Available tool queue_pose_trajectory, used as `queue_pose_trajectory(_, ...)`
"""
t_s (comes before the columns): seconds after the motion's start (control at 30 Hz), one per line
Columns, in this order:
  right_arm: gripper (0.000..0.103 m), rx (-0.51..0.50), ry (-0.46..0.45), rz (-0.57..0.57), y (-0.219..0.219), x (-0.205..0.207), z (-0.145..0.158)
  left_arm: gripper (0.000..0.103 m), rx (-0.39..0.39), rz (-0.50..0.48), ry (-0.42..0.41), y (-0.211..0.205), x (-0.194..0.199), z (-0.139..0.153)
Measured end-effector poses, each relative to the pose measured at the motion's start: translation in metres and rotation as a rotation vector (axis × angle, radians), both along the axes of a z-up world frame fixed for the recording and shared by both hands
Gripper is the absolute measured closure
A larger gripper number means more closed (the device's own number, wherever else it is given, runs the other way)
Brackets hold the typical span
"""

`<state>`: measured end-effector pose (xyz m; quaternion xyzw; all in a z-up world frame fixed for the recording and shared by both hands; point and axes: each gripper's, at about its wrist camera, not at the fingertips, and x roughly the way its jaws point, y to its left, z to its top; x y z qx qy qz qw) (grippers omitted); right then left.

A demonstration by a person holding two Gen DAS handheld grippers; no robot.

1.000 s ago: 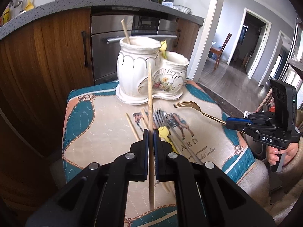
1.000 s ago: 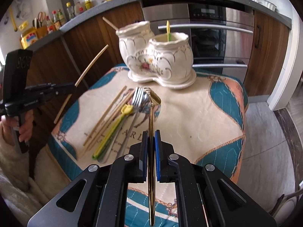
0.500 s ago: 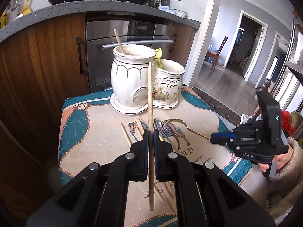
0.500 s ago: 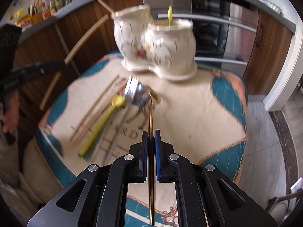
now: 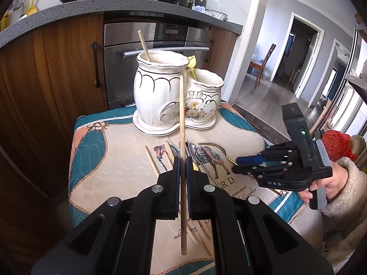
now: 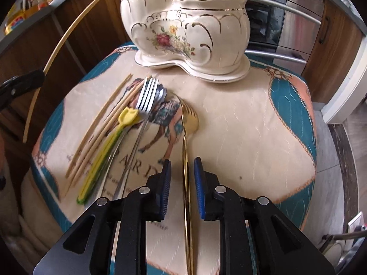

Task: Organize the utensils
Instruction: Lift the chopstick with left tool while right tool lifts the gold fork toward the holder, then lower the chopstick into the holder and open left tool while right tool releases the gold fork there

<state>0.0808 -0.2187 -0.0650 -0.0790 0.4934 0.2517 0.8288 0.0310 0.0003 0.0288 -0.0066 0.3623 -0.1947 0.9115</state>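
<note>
The cloth (image 6: pixel 229 119) reads "PARD"; the right tool (image 5: pixel 246 160) reads "UAS".

From the left gripper (image 5: pixel 181 167) we are looking forward and down, toward the oven. From the right gripper (image 6: pixel 182 178) we are looking from closer and lower. Both views are sharing the white holder (image 5: pixel 174 96) (image 6: pixel 190 27) and the cloth (image 5: pixel 114 160) (image 6: pixel 240 126).

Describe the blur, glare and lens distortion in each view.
Left wrist view: sharp throughout; fisheye bows the countertop and door frames; daylight washes out the far right edge. Right wrist view: slight motion blur on the silver forks and cloth print; glare on the gold fork; the straight chopstick looks curved.
</note>
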Motion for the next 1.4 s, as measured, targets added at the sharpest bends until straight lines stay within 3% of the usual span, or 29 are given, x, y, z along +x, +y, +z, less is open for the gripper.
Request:
queue_pose_trajectory(0.1, 0.096, -0.008, -0.014, -0.012, 0.002, 0.004, 0.001, 0.098, -0.003, -0.002, 0.002, 0.0, 0.0, 0.0)
queue_pose_trajectory(0.2, 0.096, 0.007, -0.032, -0.015, -0.003, -0.001, 0.005, 0.098, -0.005, -0.003, 0.0, 0.001, 0.0, 0.0)
queue_pose_trajectory(0.67, 0.097, 0.166, -0.368, -0.013, -0.022, -0.041, 0.089, 0.098, -0.019, -0.008, -0.044, -0.003, 0.005, 0.012)
queue_pose_trajectory(0.83, 0.097, 0.218, -0.518, -0.059, -0.025, -0.034, 0.128, 0.098, -0.05, -0.011, -0.116, -0.009, 0.027, 0.037)
queue_pose_trajectory(0.93, 0.097, 0.251, -0.579, -0.087, -0.024, -0.019, 0.151, 0.098, -0.107, 0.006, -0.176, -0.011, 0.048, 0.057)
queue_pose_trajectory(1.17, 0.097, 0.311, -0.674, -0.128, -0.026, 0.008, 0.205, 0.098, -0.227, 0.124, -0.338, -0.008, 0.099, 0.093)
queue_pose_trajectory(1.3, 0.097, 0.336, -0.709, -0.147, -0.024, 0.02, 0.214, 0.098, -0.223, 0.196, -0.41, -0.014, 0.124, 0.09)
queue_pose_trajectory(1.4, 0.097, 0.342, -0.715, -0.16, -0.02, 0.036, 0.21, 0.098, -0.173, 0.224, -0.452, -0.022, 0.136, 0.083)
